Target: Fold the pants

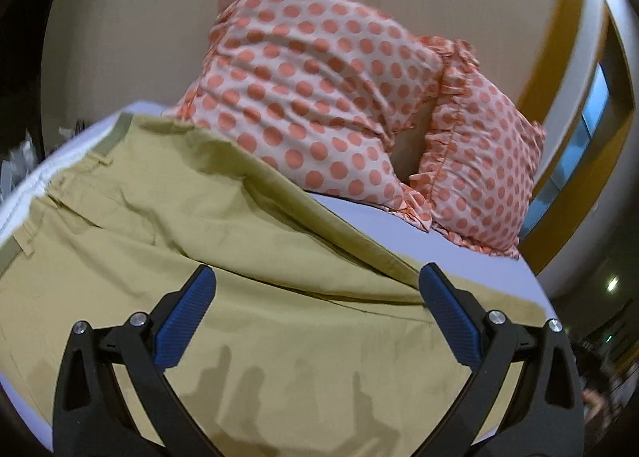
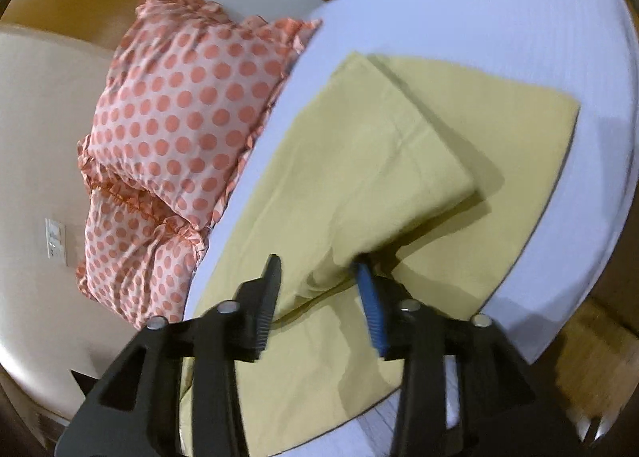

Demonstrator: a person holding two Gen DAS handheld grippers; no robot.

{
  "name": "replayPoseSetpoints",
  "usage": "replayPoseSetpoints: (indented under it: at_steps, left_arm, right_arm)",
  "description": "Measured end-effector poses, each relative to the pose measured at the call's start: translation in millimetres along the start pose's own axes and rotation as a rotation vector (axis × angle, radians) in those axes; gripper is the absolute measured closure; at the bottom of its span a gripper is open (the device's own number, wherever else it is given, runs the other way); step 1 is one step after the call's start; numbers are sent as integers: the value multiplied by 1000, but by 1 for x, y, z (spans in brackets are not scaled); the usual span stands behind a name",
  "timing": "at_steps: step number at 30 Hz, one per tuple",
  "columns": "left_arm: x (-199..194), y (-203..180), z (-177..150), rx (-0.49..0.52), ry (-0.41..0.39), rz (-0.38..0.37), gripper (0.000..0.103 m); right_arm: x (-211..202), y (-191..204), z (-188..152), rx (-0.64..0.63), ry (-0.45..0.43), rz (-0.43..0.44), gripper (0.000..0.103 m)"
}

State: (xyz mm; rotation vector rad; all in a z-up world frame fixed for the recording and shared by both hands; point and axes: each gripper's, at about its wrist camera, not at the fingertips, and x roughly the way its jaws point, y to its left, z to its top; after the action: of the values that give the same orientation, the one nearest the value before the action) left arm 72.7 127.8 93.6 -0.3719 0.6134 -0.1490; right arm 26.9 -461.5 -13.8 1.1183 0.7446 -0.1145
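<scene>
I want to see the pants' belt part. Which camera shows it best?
The left wrist view. The waistband with its belt loops runs along the pants at the left there. The right wrist view shows only plain pant legs, one lifted toward the right gripper; no waistband.
</scene>
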Motion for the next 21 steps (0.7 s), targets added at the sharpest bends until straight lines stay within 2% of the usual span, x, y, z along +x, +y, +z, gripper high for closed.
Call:
replayPoseSetpoints:
  at_steps: [2, 3, 4, 8, 12, 15, 17, 18, 20, 21]
  left_arm:
    - [11, 7, 8, -32, 13, 21, 2]
    - [17, 9, 13, -39, 16, 30, 2]
    - [23, 12, 17, -47, 22, 42, 2]
    - [59, 24, 37, -121, 79, 46, 2]
    - [104, 29, 57, -176, 166, 63, 6]
    - [141, 26, 75, -202, 224, 103, 6]
    - [167, 21, 86, -190, 258, 166, 7]
    - [178, 20, 90, -181, 273, 204, 10]
    - [204, 26, 96, -168, 315, 297, 34]
    - [215, 35, 95, -186, 349, 332, 69]
  right_arm:
    - [1, -2, -3, -8, -5, -14, 64]
    - [5, 0, -1, -12, -15, -15, 71]
    - [6, 2, 2, -27, -40, 0, 102]
    - [-9, 7, 7, -73, -130, 58, 101]
    - [-14, 10, 11, -76, -133, 86, 101]
    - [-15, 14, 12, -85, -132, 88, 101]
    - [-15, 16, 13, -95, -128, 86, 101]
    - [-16, 17, 13, -100, -127, 86, 101]
    - [-15, 18, 14, -110, -128, 85, 101]
    - [-15, 18, 13, -105, -128, 86, 101]
